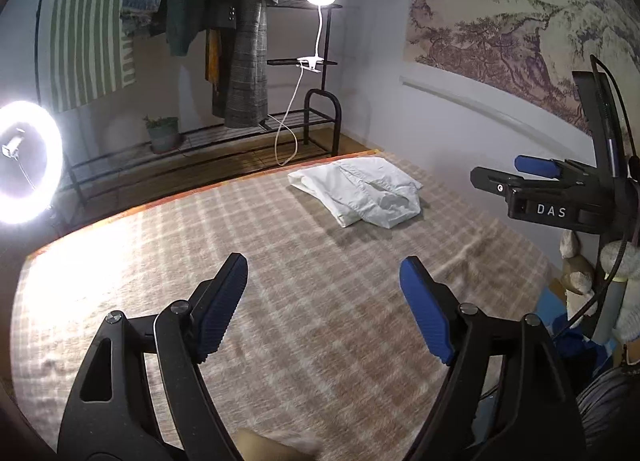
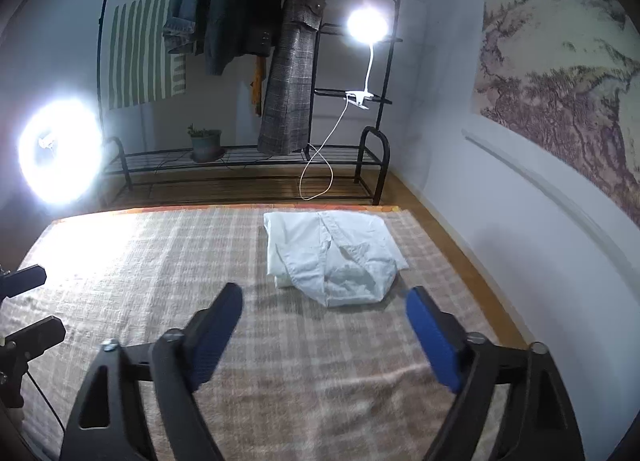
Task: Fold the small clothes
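Covering bed, plaid blanket (image 2: 280, 361), folded white garment (image 2: 332, 257)

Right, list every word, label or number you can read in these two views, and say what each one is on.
"DAS": white letters on the black body of the right tongs, seen in the left wrist view.
A small round white mark beside it is too small to read.
Nothing else carries readable text; the wall hangings are pictures only.

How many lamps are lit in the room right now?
2. A ring light stands at the far left beside the bed; a clip lamp is clamped to the clothes rack at the back. Others may be out of view.
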